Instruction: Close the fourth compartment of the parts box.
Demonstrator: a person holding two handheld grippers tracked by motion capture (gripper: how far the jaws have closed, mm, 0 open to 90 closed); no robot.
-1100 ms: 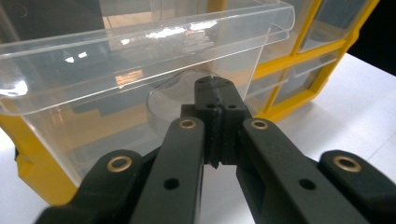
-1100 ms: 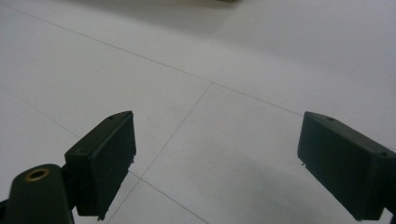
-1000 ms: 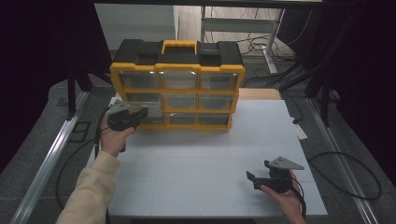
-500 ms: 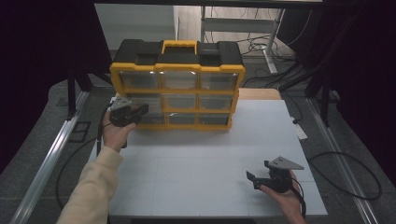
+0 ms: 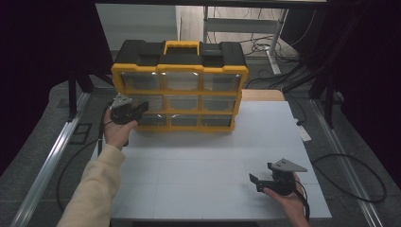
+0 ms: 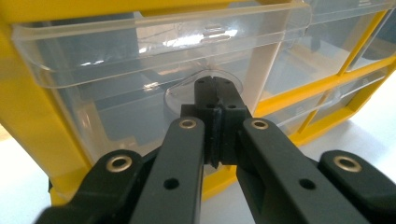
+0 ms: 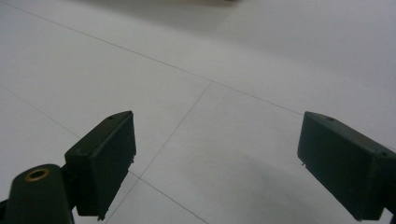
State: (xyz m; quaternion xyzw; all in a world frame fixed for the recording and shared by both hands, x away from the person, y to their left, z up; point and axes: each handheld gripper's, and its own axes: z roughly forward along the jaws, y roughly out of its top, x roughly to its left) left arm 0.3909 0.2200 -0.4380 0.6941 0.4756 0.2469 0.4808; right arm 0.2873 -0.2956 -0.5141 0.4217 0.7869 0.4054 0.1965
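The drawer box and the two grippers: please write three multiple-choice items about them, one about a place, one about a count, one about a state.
1. Where is the left gripper?
A. at the left column of the drawer box
B. at the box's handle
C. on the table's right edge

2. How many columns of clear drawers does the box front have?
A. two
B. three
C. five

3. How do the right gripper's fingers stand?
A. shut on a drawer
B. shut on nothing
C. open over the bare table

Answers:
1 A, the high view shows it against the box's left drawers, and its own view shows its shut fingers at a clear drawer's pull tab.
2 B, three drawers stand side by side in each row.
3 C, its own view shows a wide gap between the fingers with only table beyond.
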